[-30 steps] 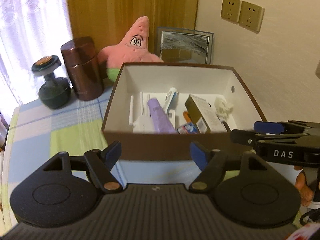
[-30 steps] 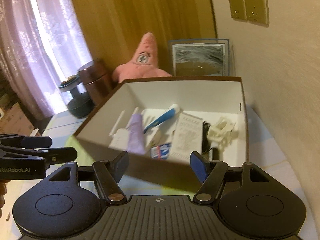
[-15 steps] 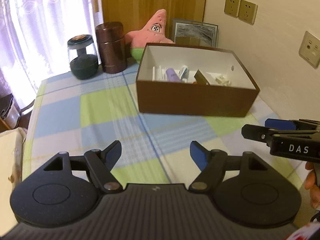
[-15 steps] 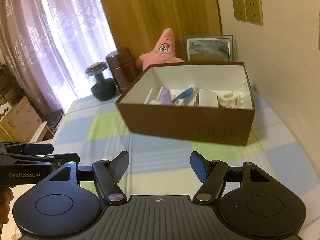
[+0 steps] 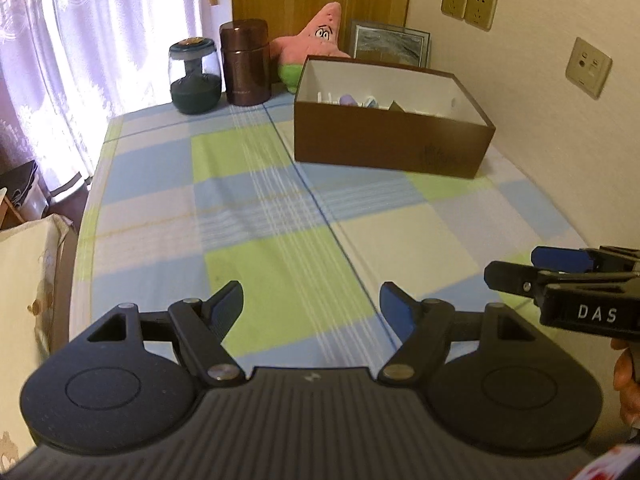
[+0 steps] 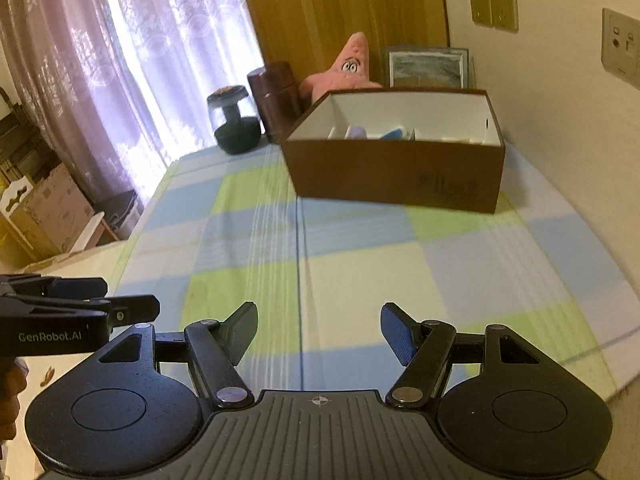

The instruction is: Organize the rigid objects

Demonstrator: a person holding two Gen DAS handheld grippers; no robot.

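Note:
A brown cardboard box [image 5: 390, 148] [image 6: 394, 176] with a white inside stands at the far right of the checked tablecloth, next to the wall. Only the tops of several small items, a purple tube [image 6: 356, 132] among them, peek over its rim. My left gripper [image 5: 311, 304] hovers open over the near part of the cloth, nothing between its blue pads. My right gripper [image 6: 319, 326] is open and empty too, well back from the box. Each gripper shows at the edge of the other's view.
Behind the box stand a pink starfish plush [image 5: 316, 46], a brown canister [image 5: 246, 68], a dark glass jar [image 5: 195, 78] and a framed picture [image 5: 390, 42]. The wall with sockets [image 5: 468, 4] runs along the right. The table edge [image 5: 90, 208] drops off at the left toward curtains.
Both grippers have pulled far back from the box, which now looks small and distant. Their jaws have kept the same width.

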